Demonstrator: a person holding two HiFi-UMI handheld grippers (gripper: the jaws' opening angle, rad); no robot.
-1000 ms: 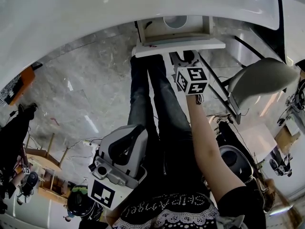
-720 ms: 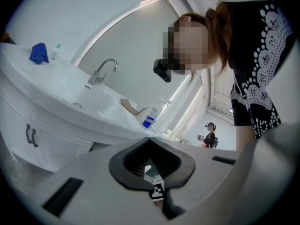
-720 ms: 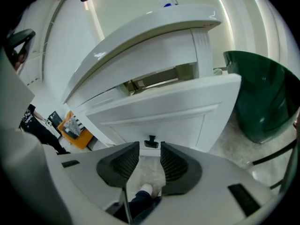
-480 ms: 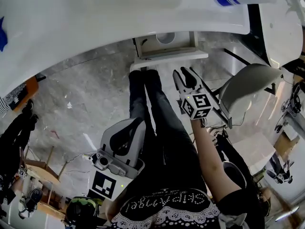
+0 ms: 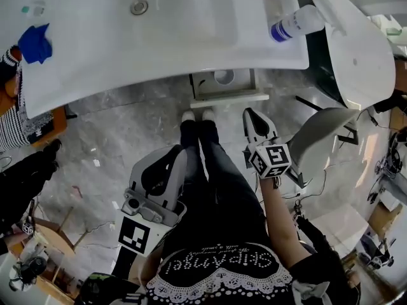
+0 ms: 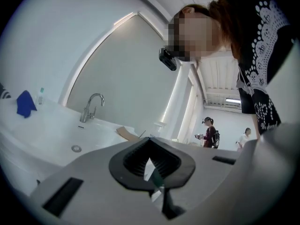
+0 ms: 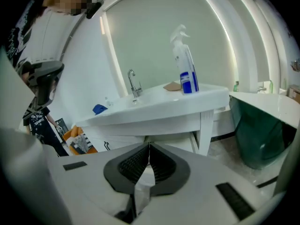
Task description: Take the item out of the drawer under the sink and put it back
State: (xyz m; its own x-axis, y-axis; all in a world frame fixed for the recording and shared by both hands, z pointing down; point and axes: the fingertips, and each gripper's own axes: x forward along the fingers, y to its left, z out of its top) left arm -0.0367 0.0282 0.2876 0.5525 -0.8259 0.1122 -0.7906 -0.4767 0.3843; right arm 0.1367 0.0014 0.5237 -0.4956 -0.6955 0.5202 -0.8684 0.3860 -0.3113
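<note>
The drawer (image 5: 227, 96) under the white sink (image 5: 159, 49) stands pulled out, and a round white container (image 5: 224, 77) sits inside it. My right gripper (image 5: 251, 114) hangs in the air short of the drawer front, above the person's right leg. Its jaws have just been closing and now meet with nothing between them (image 7: 149, 145). Behind them in the right gripper view is the open drawer (image 7: 180, 137). My left gripper (image 5: 177, 157) is held over the left leg, jaws together and empty (image 6: 149, 139), aimed over the basin.
A spray bottle (image 5: 294, 24) stands on the sink's right end, a blue cloth (image 5: 35, 42) on its left, the faucet (image 7: 134, 82) at the back. A white toilet (image 5: 356, 49) and a grey curved seat (image 5: 321, 135) are at the right. Two people (image 6: 209, 131) stand far off.
Both grippers have risen and pulled back from the drawer, bringing the sink top into view. The right gripper's jaws were wide apart in the earlier frames and are now together.
</note>
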